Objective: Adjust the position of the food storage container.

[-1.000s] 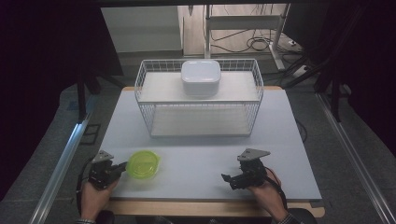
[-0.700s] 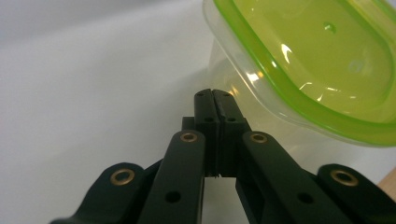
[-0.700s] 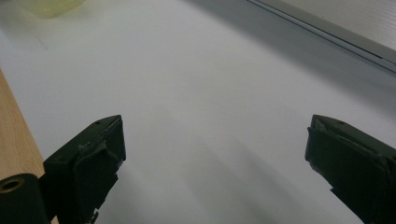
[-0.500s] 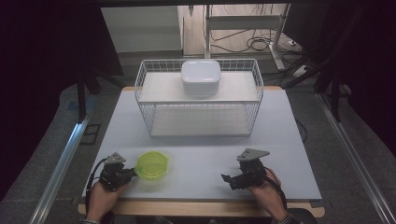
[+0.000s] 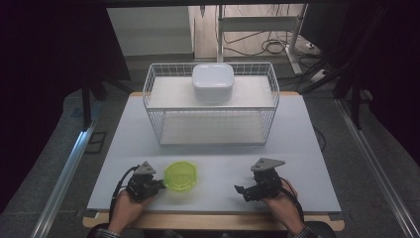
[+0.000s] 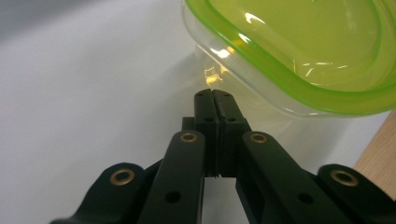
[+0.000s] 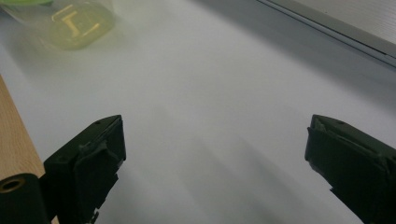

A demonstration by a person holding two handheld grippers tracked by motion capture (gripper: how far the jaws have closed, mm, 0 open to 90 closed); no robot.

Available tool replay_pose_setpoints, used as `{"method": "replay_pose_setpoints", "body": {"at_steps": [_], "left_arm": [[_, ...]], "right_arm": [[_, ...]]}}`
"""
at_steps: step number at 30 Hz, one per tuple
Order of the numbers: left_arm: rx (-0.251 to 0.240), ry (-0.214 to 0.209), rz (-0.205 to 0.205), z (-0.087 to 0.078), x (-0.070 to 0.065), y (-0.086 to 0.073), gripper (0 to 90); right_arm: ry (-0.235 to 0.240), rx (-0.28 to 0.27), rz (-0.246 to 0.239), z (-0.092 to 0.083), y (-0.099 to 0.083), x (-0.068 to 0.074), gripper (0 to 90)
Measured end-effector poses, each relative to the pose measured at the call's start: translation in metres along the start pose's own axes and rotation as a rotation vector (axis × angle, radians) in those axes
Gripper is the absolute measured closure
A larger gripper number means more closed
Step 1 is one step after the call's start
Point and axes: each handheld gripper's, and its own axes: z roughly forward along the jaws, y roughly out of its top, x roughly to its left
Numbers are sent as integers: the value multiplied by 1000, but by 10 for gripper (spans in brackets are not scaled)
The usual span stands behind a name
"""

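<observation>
Our left gripper (image 6: pixel 213 95) has its jaws clenched tight together with nothing between them, tips right at the clear wall of the green-lidded container (image 5: pixel 181 175), which has slid rightward along the near edge of the table (image 5: pixel 307 148) with the gripper behind it over the last second. We read that as a closed-jaw push toward the middle. Our right gripper (image 7: pixel 215 144) waits with jaws spread wide and empty, well apart from the container, and the wire basket (image 5: pixel 210 106) with its white box (image 5: pixel 213 82) stands at the far side.
</observation>
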Motion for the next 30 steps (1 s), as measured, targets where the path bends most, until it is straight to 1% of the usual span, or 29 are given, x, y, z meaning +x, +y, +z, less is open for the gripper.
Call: {"method": "replay_pose_setpoints", "body": {"at_steps": [4,8,16,23,25,28,30], "left_arm": [[-3,-8,26,7,-8,8,891],[-10,-19,34,13,-15,14,889],[-1,-48,91,24,-32,21,886],[-6,-62,115,34,-45,30,883],[-14,-71,123,37,-50,33,881],[-22,-75,133,40,-54,35,871],[-19,-64,142,40,-55,34,848]], "right_arm": [[2,0,8,0,0,-1,54],[9,5,23,1,-1,-2,56],[10,5,31,1,-1,-4,58],[15,7,31,2,-1,-4,58],[16,9,30,2,-1,-4,58],[17,8,31,2,-1,-5,59],[19,7,31,2,-2,-6,59]]}}
